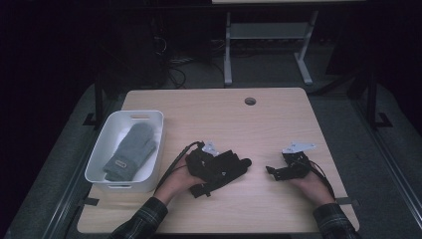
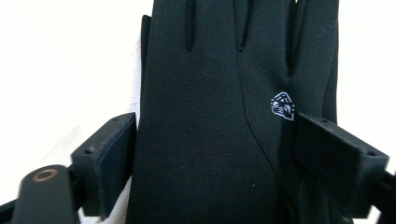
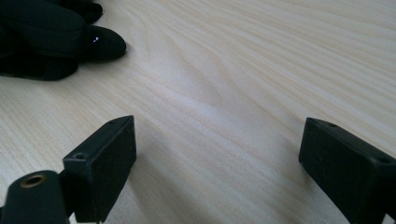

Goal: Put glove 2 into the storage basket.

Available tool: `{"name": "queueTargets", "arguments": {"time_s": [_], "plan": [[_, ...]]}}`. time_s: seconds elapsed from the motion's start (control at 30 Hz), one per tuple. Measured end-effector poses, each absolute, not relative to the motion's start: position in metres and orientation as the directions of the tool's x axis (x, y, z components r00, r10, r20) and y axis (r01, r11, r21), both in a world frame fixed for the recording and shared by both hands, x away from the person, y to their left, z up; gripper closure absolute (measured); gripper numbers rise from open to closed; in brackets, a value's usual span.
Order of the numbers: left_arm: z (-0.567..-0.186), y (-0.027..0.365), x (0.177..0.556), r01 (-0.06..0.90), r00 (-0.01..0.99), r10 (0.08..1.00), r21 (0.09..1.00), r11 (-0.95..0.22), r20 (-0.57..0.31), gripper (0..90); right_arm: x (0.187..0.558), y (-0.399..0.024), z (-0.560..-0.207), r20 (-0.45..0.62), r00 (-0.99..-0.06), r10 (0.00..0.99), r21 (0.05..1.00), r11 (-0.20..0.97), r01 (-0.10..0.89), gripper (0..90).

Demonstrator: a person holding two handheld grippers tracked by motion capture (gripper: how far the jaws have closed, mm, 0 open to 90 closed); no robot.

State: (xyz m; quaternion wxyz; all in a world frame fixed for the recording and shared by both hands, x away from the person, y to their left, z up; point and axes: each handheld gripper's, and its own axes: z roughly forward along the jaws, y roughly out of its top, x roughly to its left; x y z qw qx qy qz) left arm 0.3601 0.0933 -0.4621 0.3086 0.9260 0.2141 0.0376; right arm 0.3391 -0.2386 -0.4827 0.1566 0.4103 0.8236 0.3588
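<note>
A light wooden table [image 1: 278, 119] occupied the middle of the high view, a small round hole [image 1: 250, 101] set near its far edge; a white plastic bin [image 1: 99, 159] with cut-out handles stood at the table's left side, its long axis running front to back; a grey knitted mitten [image 1: 130, 151] lay inside the bin (cuff toward the near end, a small label on the cuff); beyond the table, on dark carpeted floor, stood the pale metal legs of a second table [image 1: 268, 35]; tangled dark cables [image 1: 171, 62] lay on the floor to the left of those legs.
</note>
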Motion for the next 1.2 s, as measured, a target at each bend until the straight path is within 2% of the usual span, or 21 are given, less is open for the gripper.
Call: {"name": "queueTargets", "arguments": {"time_s": [0.23,0.3,0.37,0.47,0.77,1.2], "plan": [[-0.457,0.092,0.354,0.365,0.916,0.391,0.588,-0.722,-0.089,39.3,0.339,-0.238,-0.483,0.034,-0.615,0.787,0.72,0.408,0.562,10.9],[-0.456,0.092,0.354,0.362,0.921,0.375,0.584,-0.726,-0.105,51.5,0.339,-0.238,-0.483,0.034,-0.617,0.786,0.72,0.409,0.56,10.9],[-0.455,0.092,0.354,0.367,0.922,0.369,0.576,-0.73,-0.119,59.2,0.339,-0.238,-0.483,0.033,-0.619,0.785,0.721,0.41,0.559,10.9],[-0.453,0.091,0.354,0.37,0.922,0.367,0.563,-0.739,-0.124,65.4,0.339,-0.238,-0.483,0.033,-0.619,0.784,0.721,0.411,0.558,11.0],[-0.448,0.091,0.354,0.414,0.904,0.394,0.562,-0.715,-0.164,68.6,0.339,-0.237,-0.483,0.034,-0.617,0.786,0.72,0.41,0.561,11.0],[-0.412,0.097,0.349,0.461,0.878,0.435,0.594,-0.659,-0.2,69.1,0.339,-0.237,-0.482,0.039,-0.616,0.787,0.717,0.407,0.565,10.9]]}}
